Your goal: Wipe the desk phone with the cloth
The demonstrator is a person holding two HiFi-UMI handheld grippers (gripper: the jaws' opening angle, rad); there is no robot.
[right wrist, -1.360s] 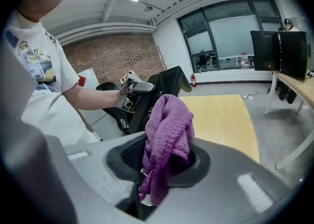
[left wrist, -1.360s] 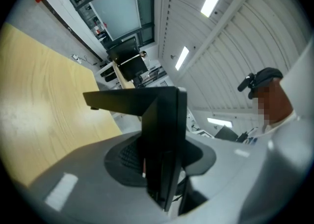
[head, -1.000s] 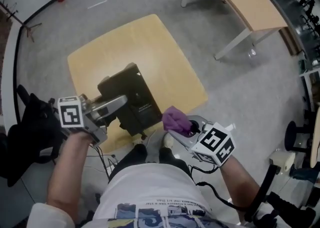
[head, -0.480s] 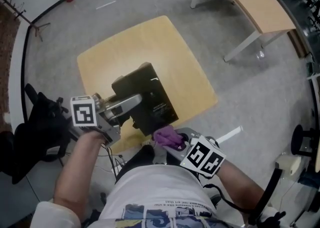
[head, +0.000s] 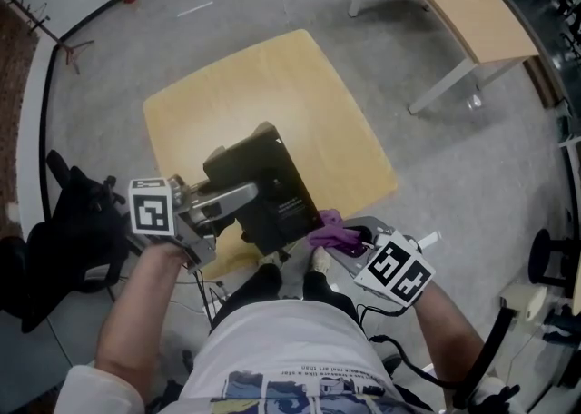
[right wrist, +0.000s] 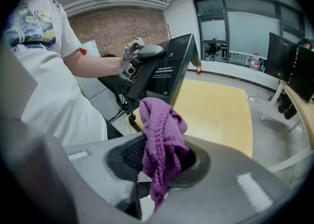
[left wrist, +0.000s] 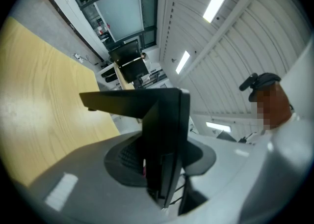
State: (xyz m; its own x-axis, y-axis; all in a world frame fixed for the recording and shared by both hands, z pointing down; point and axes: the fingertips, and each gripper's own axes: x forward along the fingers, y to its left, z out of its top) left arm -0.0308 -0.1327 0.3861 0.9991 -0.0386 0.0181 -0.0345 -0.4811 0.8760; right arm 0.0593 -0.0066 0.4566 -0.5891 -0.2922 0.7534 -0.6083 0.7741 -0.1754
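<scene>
Left gripper (head: 251, 196) is squeezing the desk phone (head: 272, 172) between its fingers (head: 225, 194), steadying it — right gripper (head: 345, 241) is pinching the cloth (head: 329, 233) for wiping.

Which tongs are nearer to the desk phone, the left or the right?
Left. The left tongs are clamped on the desk phone itself; the right tongs, holding the purple cloth, sit just off its near corner.

Head camera looks down; all 3 share phone (head: 263, 187)
</scene>
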